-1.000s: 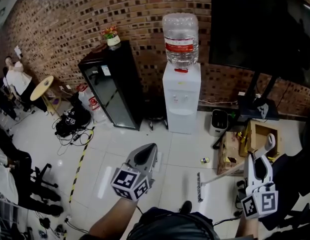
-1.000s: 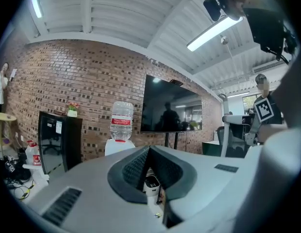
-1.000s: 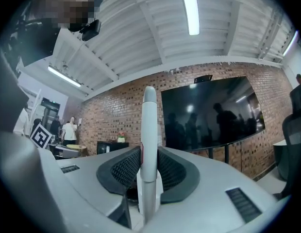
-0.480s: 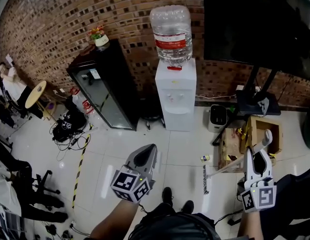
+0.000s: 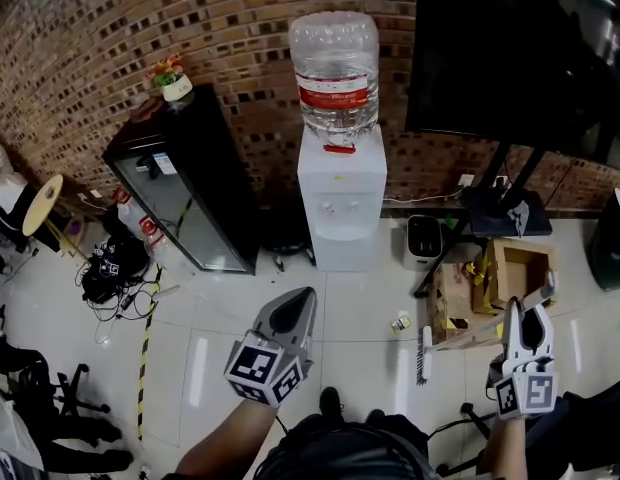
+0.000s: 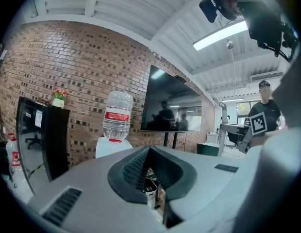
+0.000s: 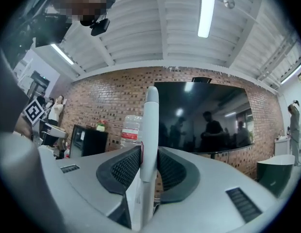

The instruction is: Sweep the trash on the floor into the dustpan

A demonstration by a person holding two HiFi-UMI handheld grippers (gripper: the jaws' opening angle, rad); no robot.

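My right gripper (image 5: pixel 530 320) is shut on a white broom handle (image 5: pixel 490 326) low at the right of the head view. The broom's bristle head (image 5: pixel 425 355) rests on the white tiled floor. In the right gripper view the handle (image 7: pixel 150 125) stands upright between the ribbed pads of my right gripper (image 7: pixel 148 165). A small piece of trash (image 5: pixel 400 322) lies on the tiles just left of the broom head. My left gripper (image 5: pixel 293 311) hangs over the floor in the middle, jaws together and holding nothing, as the left gripper view (image 6: pixel 151 176) also shows. I cannot make out a dustpan.
A white water dispenser (image 5: pixel 340 193) stands against the brick wall, with a black cabinet (image 5: pixel 185 193) to its left. A large screen on a stand (image 5: pixel 510 58) is at the right. Cardboard boxes (image 5: pixel 520 268) and a small white bin (image 5: pixel 422 240) sit near the broom. Cables (image 5: pixel 115 268) lie at the left.
The head view has swung to the left, so the room has slid rightward. My right gripper and the broom head have shifted right in view. The left gripper kept its place.
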